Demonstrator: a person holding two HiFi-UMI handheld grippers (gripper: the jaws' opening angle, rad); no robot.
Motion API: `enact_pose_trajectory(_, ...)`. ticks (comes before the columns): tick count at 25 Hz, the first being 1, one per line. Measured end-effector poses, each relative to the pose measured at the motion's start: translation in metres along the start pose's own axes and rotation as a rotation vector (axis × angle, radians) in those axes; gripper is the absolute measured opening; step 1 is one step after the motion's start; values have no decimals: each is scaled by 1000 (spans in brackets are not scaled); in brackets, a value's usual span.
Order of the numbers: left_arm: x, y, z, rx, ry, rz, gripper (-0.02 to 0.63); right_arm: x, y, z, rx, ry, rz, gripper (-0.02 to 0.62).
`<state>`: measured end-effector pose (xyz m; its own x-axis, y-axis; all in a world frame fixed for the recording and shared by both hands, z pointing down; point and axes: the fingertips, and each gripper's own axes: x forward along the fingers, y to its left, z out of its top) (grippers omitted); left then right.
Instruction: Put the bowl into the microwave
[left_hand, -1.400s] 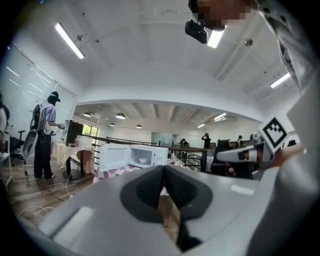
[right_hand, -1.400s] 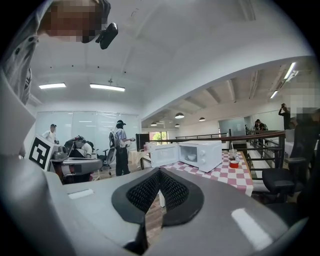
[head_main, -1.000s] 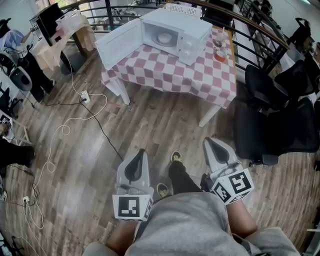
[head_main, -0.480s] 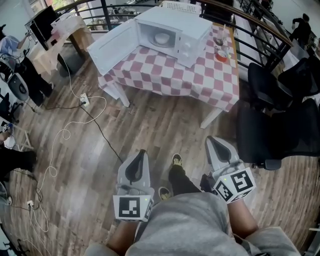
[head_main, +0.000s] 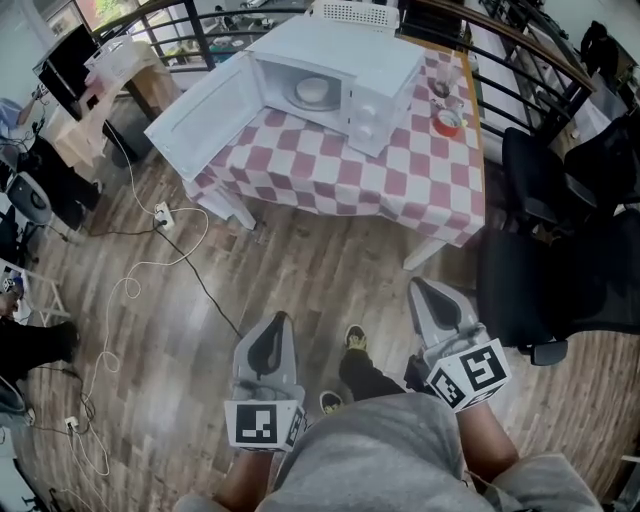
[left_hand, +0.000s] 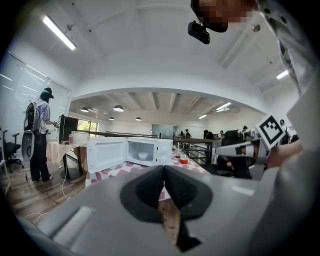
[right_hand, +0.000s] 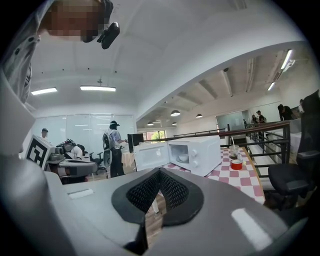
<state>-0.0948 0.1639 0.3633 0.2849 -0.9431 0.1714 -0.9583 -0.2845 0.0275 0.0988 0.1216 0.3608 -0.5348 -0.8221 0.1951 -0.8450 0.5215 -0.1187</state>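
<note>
A white bowl (head_main: 312, 91) sits inside the white microwave (head_main: 385, 62), whose door (head_main: 205, 115) hangs wide open to the left. The microwave stands on a table with a red-and-white checked cloth (head_main: 400, 175). Both grippers are held low in front of the person's body, well short of the table. My left gripper (head_main: 268, 333) is shut with nothing between its jaws. My right gripper (head_main: 432, 296) is shut and empty too. The bowl (left_hand: 143, 156) and the microwave (right_hand: 200, 154) also show far off in both gripper views.
A red cup (head_main: 449, 121) and a glass (head_main: 440, 82) stand on the table to the right of the microwave. Black office chairs (head_main: 560, 260) crowd the right side. Cables and a power strip (head_main: 160, 215) lie on the wooden floor at the left. A railing (head_main: 500, 50) runs behind the table.
The table and microwave sit slightly lower and larger in the head view now, and more to the left. Both grippers keep their places and stay shut.
</note>
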Motion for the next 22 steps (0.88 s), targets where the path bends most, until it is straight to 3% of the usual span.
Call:
enact_pose_trajectory(9, 66, 3, 18, 11, 13, 9, 9, 52, -46, 19, -7, -3, 26, -5)
enact_pose_trajectory(22, 116, -4, 31, 23, 12, 34, 9, 85, -86, 32, -21, -13, 68, -5)
